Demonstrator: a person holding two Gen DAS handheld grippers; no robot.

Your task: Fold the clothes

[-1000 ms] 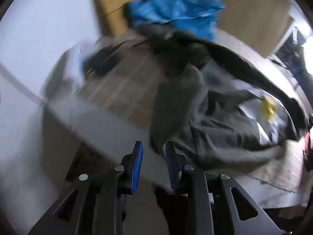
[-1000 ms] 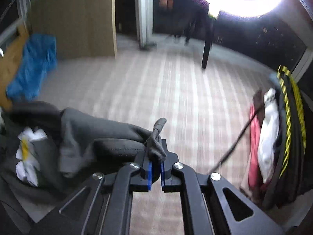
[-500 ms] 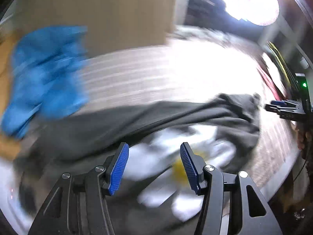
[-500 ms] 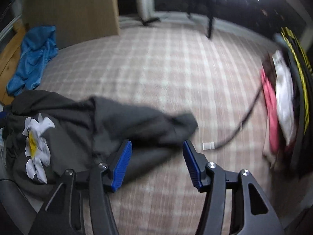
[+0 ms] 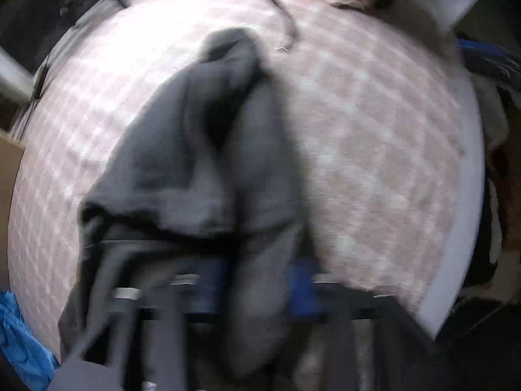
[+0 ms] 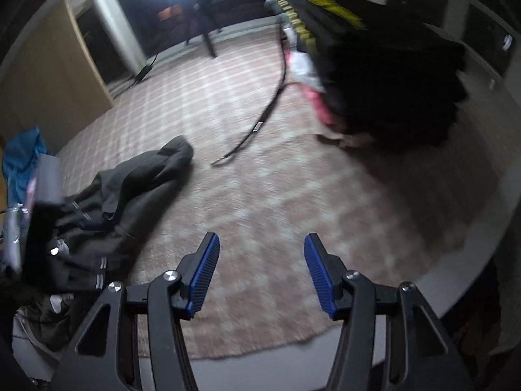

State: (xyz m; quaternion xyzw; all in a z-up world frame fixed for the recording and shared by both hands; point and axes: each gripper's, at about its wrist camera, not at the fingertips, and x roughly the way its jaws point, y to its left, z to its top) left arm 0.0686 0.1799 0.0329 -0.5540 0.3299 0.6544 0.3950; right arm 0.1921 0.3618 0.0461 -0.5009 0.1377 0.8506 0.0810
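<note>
One dark grey garment [image 5: 208, 150] lies crumpled on the pink-and-white checked rug [image 5: 374, 137], stretched in a long heap with one narrow end reaching toward a thin black cord [image 6: 260, 120] that trails across the rug. In the right wrist view the same garment [image 6: 130, 195] sits at the left, well apart from the right gripper.

The left gripper [image 5: 254, 286] points down into the near end of that garment. The picture is badly smeared, yet grey cloth fills the gap between its two blue pads; its jaws have just been closing and now pinch a fold of the cloth.

The right gripper [image 6: 262, 273] hangs over bare rug with its two blue pads about half spread and nothing between them; its jaws opened within the last second.

One blue cloth [image 5: 19, 352] lies at the rug's edge beyond the garment. At the far side one pile of clothes [image 6: 374, 75] holds black, pink and white pieces with a yellow-striped one on top.
</note>
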